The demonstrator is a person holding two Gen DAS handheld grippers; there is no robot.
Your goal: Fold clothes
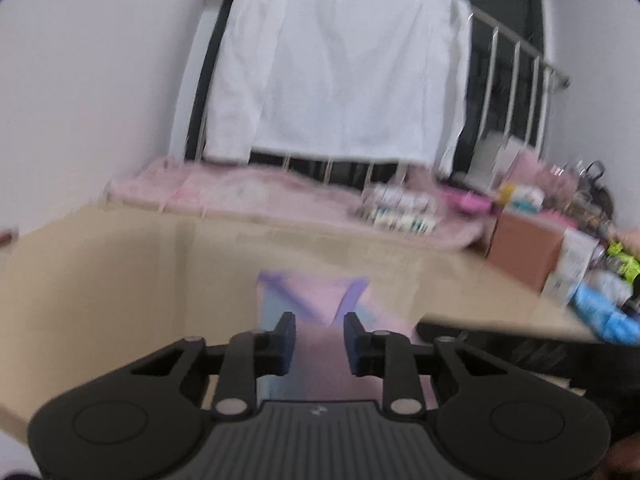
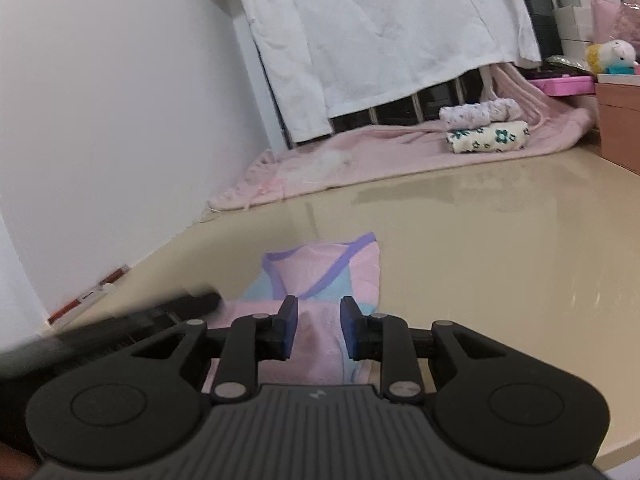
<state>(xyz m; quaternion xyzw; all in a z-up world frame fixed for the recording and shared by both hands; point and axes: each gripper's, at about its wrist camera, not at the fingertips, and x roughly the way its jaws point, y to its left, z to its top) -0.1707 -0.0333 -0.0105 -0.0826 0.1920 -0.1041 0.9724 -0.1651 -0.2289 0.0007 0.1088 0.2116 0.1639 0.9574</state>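
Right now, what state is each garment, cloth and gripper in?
Pink garment with purple trim: flat on the beige table, partly folded.
White cloth: hanging over the railing.
Green-flowered cream cloth: folded, on the pink blanket.
Left gripper: jaws apart, pink fabric between.
Right gripper: jaws apart, pink fabric between.

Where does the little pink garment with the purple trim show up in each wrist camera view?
Left wrist view: the pink garment lies low at centre, blurred, just beyond and between the left gripper jaws.
Right wrist view: it lies low at centre, sharper, running under the right gripper.
Shared landmark: the white cloth draped over the railing at the back.
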